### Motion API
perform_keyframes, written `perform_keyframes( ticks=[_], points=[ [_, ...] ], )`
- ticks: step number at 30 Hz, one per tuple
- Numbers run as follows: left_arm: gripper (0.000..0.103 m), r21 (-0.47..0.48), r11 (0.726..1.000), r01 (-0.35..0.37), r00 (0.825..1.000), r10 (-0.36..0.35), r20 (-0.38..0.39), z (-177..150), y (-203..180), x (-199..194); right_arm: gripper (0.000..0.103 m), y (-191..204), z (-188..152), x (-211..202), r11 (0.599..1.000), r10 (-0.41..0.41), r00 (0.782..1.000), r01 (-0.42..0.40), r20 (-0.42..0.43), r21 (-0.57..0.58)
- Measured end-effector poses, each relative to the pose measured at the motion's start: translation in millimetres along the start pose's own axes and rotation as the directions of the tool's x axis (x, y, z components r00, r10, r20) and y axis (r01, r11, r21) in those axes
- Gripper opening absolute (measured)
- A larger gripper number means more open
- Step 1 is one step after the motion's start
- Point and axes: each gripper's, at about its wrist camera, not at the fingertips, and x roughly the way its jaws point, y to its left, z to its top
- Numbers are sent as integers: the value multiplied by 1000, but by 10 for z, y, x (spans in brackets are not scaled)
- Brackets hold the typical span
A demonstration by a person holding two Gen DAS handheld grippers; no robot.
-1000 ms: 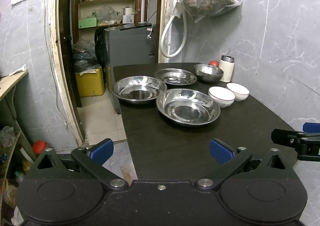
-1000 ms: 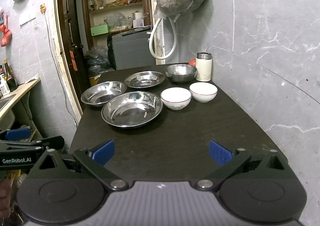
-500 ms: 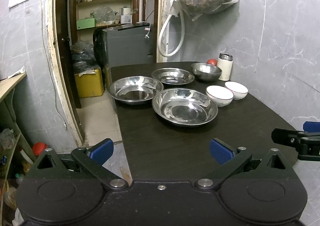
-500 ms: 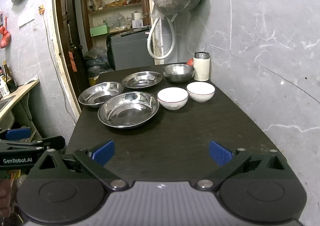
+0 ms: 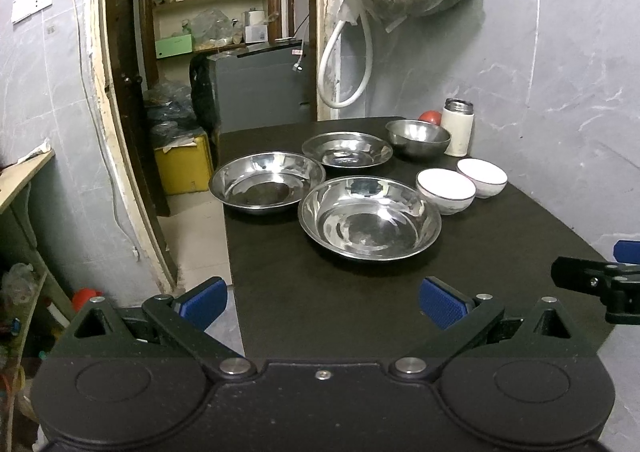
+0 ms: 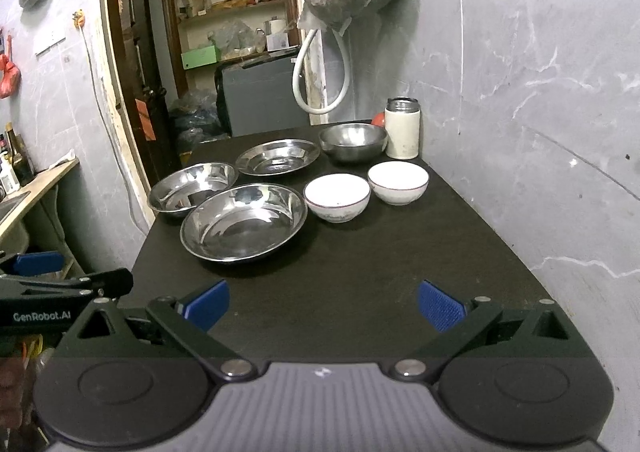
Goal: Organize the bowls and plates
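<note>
**Mia:** Plates and bowls are all on the dark table point(image 6: 360, 260), out in front of both grippers. Nothing is stacked yet.

**Ben:** Are the grippers holding anything?

**Mia:** No. The left gripper point(image 5: 322, 302) is wide open and empty. The right gripper point(image 6: 324, 304) is wide open and empty too. Both hang over the near end of the table.

**Ben:** What is closest?

**Mia:** The big steel plate point(image 6: 243, 220), straight ahead of the right gripper. Just past it and to the left is another steel plate point(image 6: 193, 187), right by the table's edge. A third steel plate point(image 6: 278, 156) and a steel bowl point(image 6: 353, 141) sit farther off.

**Ben:** What could go wrong?

**Mia:** I think the steel is shiny and smooth, with thin low rims, so a plate could slip out of a pinch. A bump might push the edge plate off the table.

**Ben:** And the white ones?

**Mia:** Two white bowls point(image 6: 337, 196) point(image 6: 398, 181) sit ahead and right, round and deep, probably breakable. A clumsy knock could chip them or tip the white flask point(image 6: 402, 128) behind.
</note>
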Motion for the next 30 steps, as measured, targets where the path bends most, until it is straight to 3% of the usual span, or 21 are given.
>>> perform_keyframes(
  ticks=[6,17,20,23,30],
  points=[
    [102,7,1000,-30,999,30,-29,117,-81,212,103,-100,117,207,1000,17,1000,-17,-10,-9],
    [102,9,995,-103,991,103,-91,440,-218,757,103,-272,505,790,990,126,991,-128,-38,-66],
    [102,0,993,-116,984,115,-138,503,-203,890,103,-296,582,922,986,153,987,-156,-53,-60],
    [102,-40,991,-129,976,119,-181,553,-78,983,103,-282,653,1039,977,202,976,-206,-81,-47],
    [102,-167,943,-288,946,253,-202,857,528,1156,103,-151,868,1316,943,330,939,-332,-102,-10]
  ],
)
